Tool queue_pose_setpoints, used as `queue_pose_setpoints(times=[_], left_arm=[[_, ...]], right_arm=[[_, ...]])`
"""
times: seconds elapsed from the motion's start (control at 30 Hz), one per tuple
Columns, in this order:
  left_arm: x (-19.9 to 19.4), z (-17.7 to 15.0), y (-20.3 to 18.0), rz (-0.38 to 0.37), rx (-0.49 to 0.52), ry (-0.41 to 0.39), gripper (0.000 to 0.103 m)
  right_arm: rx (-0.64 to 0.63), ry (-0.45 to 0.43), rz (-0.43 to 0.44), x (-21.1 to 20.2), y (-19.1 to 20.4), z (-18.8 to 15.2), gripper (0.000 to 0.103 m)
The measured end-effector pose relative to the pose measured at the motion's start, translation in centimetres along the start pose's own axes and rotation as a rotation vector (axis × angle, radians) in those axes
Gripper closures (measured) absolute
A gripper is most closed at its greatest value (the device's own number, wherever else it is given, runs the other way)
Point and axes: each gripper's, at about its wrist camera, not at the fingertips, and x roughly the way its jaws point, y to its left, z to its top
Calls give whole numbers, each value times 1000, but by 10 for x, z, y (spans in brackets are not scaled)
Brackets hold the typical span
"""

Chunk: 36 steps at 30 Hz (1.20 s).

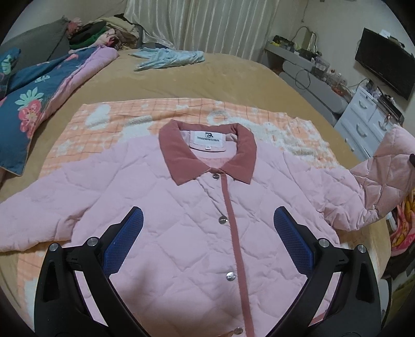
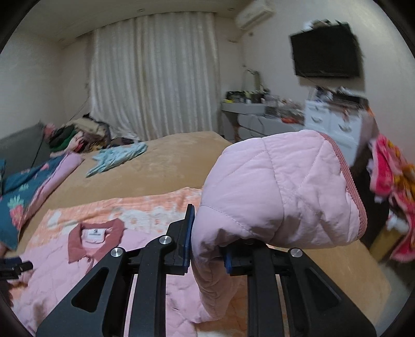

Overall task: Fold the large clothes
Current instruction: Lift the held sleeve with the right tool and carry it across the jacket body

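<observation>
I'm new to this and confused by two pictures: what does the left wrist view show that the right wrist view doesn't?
Only the left: the jacket's buttoned front, spread flat, seen between open fingers.
Only the right: fingers shut on the lifted sleeve, plus an air conditioner.
Both: collar, orange blanket, bed, curtain, TV.

A wide bed [image 1: 233,85] covered in a tan, plush sheet carries everything. Around the centre of the left wrist view lies an orange-and-white checked blanket [image 1: 109,116], spread flat on the sheet, and a pink quilted jacket [image 1: 181,220] lies on top of that blanket. Toward twelve o'clock a light blue garment [image 1: 168,58] sits crumpled on the bare sheet. At ten o'clock a blue floral quilt [image 1: 39,90] with pink lining is bunched along the bed's edge, with a heap of mixed clothes [image 1: 103,33] beyond it at eleven o'clock.
</observation>
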Motion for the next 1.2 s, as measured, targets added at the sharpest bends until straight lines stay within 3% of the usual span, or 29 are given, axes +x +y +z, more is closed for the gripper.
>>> queue_pose_setpoints(times=[0.63, 1.0, 1.2], left_arm=[[-23, -4, 80, -12, -126, -17, 9], [-24, -11, 115, -58, -211, -11, 9], [-17, -17, 128, -67, -244, 4, 9]], right_arm=[[-196, -2, 180, 4, 147, 5, 85], [-233, 81, 327, 26, 218, -33, 85], [-264, 159, 399, 44, 257, -77, 85]])
